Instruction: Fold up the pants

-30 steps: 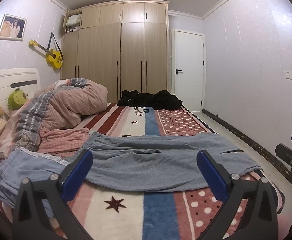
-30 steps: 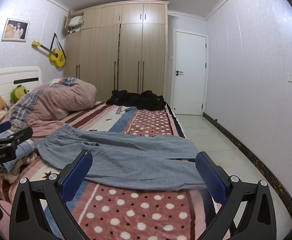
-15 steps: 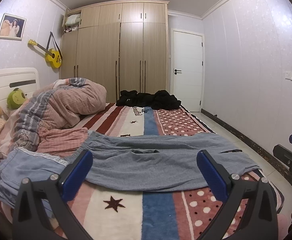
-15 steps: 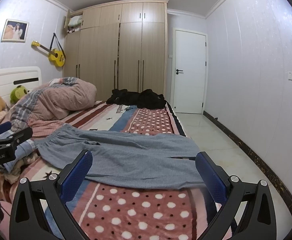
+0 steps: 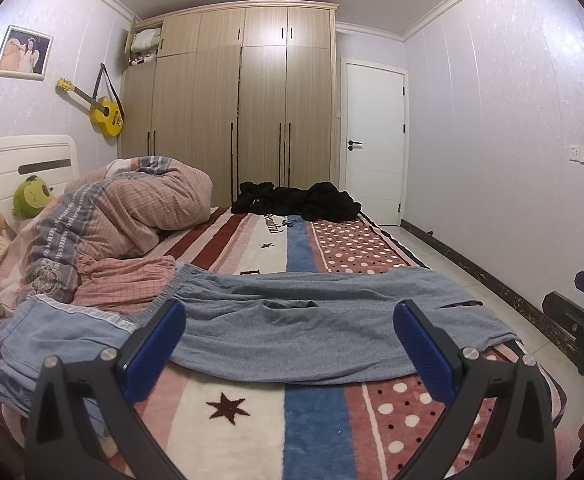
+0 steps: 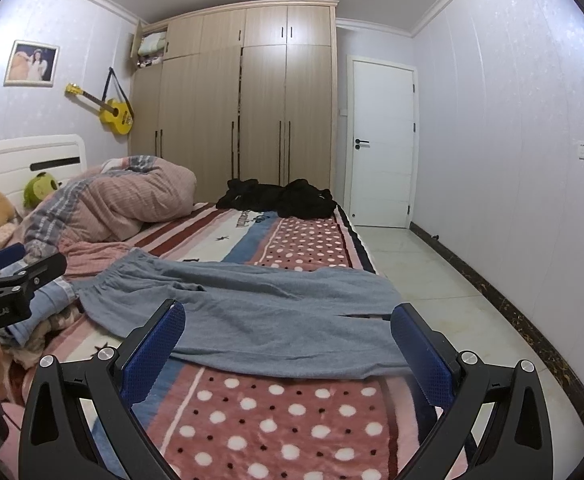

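left tongs [image 5: 289,344]: spread wide, empty, above near bed edge
right tongs [image 6: 287,344]: spread wide, empty, level with the left, likely set for a two-point grab
pants [image 5: 312,324]: flat across bed [image 5: 227,404], waistband left, cuffs right by the edge
duvet [image 5: 131,216]: bunched far left, leaves folding room

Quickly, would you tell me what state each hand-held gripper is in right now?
Left hand-held gripper: open, holding nothing, above the pants.
Right hand-held gripper: open, holding nothing.
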A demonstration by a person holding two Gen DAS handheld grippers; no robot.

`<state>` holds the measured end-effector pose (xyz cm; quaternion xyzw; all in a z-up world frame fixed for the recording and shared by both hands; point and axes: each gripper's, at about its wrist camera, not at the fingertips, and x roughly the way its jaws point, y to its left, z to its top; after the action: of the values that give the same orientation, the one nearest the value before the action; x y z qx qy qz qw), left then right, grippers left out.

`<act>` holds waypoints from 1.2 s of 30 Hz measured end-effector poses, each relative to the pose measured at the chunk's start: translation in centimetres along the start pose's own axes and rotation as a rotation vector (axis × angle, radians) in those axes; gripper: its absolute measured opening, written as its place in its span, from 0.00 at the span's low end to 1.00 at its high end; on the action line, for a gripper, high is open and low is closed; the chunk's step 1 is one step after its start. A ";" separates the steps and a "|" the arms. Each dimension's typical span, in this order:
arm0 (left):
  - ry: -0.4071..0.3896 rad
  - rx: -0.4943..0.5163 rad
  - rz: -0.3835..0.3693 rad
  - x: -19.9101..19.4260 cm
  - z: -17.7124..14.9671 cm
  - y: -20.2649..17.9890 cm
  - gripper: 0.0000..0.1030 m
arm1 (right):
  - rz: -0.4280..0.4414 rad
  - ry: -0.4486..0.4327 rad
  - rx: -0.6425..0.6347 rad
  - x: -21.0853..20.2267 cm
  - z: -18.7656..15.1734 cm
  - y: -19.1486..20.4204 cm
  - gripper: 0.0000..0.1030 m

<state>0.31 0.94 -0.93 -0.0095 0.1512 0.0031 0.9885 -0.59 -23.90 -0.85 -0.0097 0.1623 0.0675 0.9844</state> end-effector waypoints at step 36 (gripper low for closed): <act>0.457 -0.441 0.105 20.7 -10.0 12.8 0.99 | 0.103 0.356 0.253 18.3 -7.6 -10.1 0.99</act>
<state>17.00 13.57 -16.85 -0.2163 0.3651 0.0844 0.9016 15.53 -31.80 -13.97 0.1105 0.3412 0.0940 0.9287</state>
